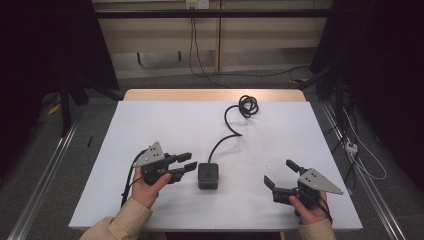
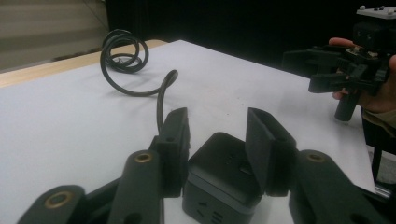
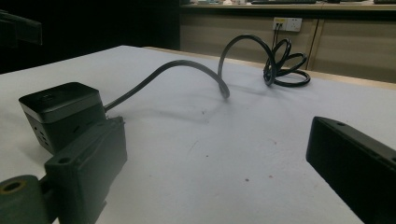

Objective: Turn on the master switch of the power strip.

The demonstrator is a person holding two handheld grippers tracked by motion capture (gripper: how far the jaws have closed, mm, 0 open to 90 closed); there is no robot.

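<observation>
Power cube (image 1: 208,175), black and box-shaped, sits on the white bench (image 1: 150,125) slightly nearer the person than the bench's middle, with no marked long axis of its own; its socket face is seen on the side toward the person in the left gripper view. Its black cord (image 1: 226,135) leaves the cube's far side and runs away from the person, curving to the right of the cube and ending in a loose coil (image 1: 248,106) near the bench's far edge, so the cube-and-cord line points toward the far edge. Left tongs (image 1: 189,163) lie just left of the cube, pointing at it; in the left gripper view the two jaws stand on either side of the cube's near corner, partly closed, and whether the pads press on it cannot be told. Right tongs (image 1: 280,174) rest well to the right of the cube, jaws spread wide and holding nothing, aimed toward the cube.
</observation>
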